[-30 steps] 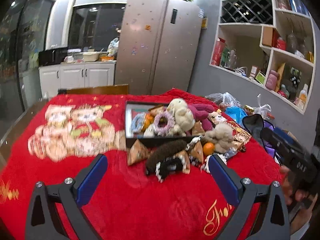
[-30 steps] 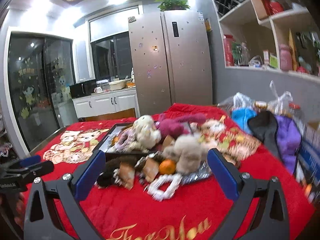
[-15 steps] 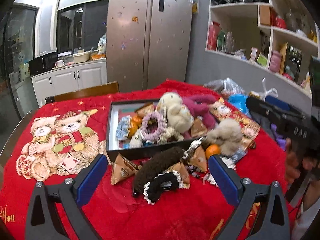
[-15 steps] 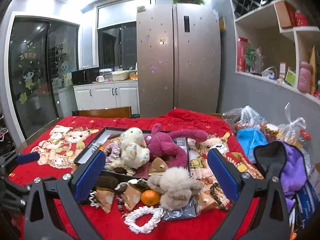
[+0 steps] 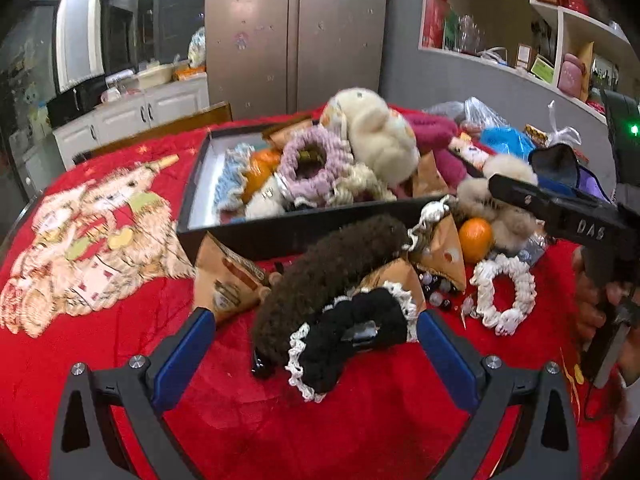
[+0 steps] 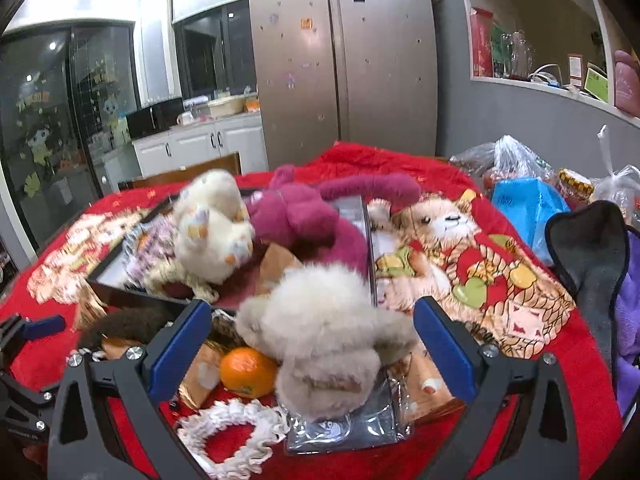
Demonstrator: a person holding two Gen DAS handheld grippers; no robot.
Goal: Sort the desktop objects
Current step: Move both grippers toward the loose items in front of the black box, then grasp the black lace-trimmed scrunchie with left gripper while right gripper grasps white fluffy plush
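Both hand-held grippers have been brought closer to the pile near the box [image 5: 280,236]. The left hand-held gripper [image 5: 312,334], jaws wide, brackets the black scrunchie [image 5: 352,332]; the right hand-held gripper [image 6: 312,330], likewise spread, brackets the beige plush [image 6: 324,340]. Grasps appear imminent.

Home kitchen, steel fridge [image 6: 344,56], white cabinets [image 6: 200,146] (counter clutter), wall shelves [image 5: 520,20]

Black box [image 5: 280,236] front wall partly hidden behind brown scrunchie [image 5: 320,276]; cream plush [image 6: 212,228] motion-blurred.
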